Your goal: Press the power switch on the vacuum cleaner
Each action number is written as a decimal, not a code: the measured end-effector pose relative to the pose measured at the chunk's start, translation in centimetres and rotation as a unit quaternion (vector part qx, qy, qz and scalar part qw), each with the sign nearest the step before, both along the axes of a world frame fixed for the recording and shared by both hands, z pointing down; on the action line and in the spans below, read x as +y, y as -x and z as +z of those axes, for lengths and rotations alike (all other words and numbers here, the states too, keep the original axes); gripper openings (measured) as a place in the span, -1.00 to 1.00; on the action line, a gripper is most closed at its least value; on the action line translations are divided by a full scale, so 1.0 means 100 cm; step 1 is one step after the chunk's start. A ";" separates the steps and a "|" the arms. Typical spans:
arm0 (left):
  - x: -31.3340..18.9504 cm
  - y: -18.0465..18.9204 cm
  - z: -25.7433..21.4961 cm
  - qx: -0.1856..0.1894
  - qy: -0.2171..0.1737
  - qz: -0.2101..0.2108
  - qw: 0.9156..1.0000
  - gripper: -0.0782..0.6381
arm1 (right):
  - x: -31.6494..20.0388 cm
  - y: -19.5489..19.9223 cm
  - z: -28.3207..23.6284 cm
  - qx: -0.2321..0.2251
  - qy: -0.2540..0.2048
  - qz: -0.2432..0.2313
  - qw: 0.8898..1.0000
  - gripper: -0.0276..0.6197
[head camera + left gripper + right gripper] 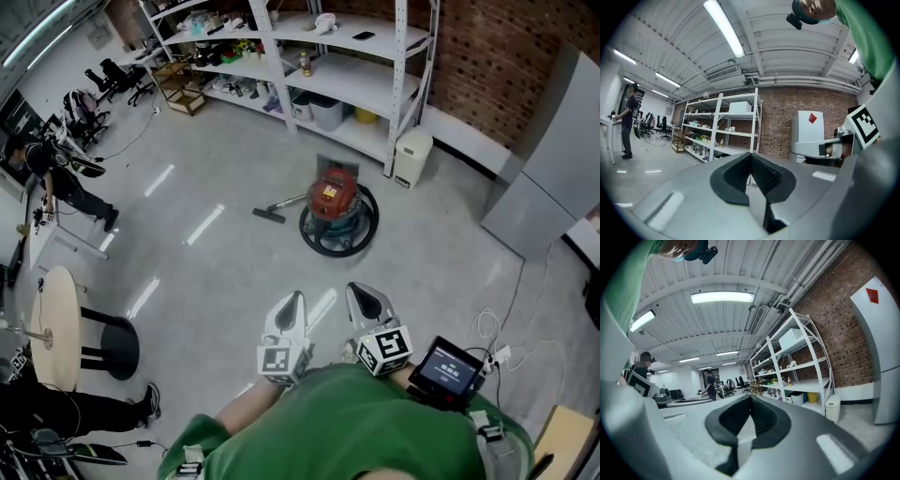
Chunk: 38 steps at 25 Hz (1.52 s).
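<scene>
Grey concrete floor (202, 281) fills the head view. Left claw (289, 304) and right claw (367, 296) are each pressed together on nothing, side by side above a green shirt (356, 422). Well beyond them the red vacuum cleaner (336, 202) stands on the floor, its nozzle (269, 215) lying at its left, white shelving (328, 70) behind.
</scene>
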<state>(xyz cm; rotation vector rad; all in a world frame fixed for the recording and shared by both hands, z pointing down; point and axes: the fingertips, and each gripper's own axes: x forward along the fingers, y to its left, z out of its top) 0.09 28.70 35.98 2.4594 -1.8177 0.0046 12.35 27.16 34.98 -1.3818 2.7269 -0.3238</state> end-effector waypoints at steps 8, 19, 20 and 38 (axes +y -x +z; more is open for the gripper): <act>-0.038 -0.007 -0.004 -0.003 0.003 -0.017 1.000 -0.76 | -0.044 -0.007 0.006 0.001 0.017 -0.005 1.000 -0.91; -0.092 0.026 0.003 0.007 0.018 -0.014 1.000 -0.76 | -0.095 0.028 0.027 0.021 0.056 -0.007 0.998 -0.91; -0.100 0.031 0.006 0.010 0.020 -0.013 1.000 -0.76 | -0.103 0.031 0.028 0.022 0.062 -0.003 0.998 -0.91; -0.238 0.127 0.022 0.032 0.034 0.076 0.996 -0.76 | -0.220 0.127 0.032 0.051 0.073 0.078 0.993 -0.91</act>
